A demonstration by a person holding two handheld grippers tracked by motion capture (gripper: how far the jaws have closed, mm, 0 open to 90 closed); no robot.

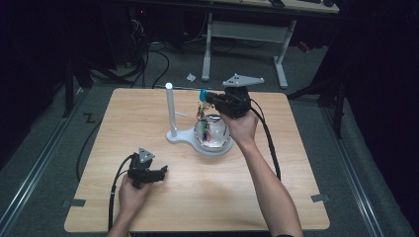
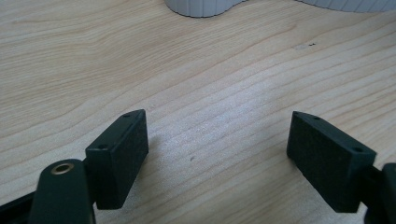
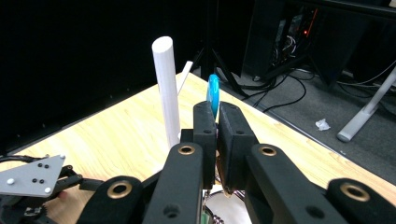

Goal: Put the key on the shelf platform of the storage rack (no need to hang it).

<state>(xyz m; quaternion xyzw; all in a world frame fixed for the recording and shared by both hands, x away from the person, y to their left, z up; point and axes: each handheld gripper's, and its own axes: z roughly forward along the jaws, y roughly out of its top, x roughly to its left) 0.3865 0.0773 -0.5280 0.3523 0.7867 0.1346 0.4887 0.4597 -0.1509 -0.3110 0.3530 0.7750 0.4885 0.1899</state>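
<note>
A pale wooden table (image 1: 148, 118) stands on grey carpet (image 1: 49, 148). Beyond its far edge, black cables (image 1: 148, 64) trail across the floor beside a white desk frame (image 1: 244, 34) and a crumpled paper scrap (image 1: 190, 77).

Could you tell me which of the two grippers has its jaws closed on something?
The right gripper, raised beside the white post, is clamped on a blue disc-like piece; the left gripper rests open over bare table.

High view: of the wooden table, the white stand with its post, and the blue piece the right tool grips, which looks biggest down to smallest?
1. wooden table
2. white stand
3. blue piece, pinched in the right gripper, by far the smallest.
</note>
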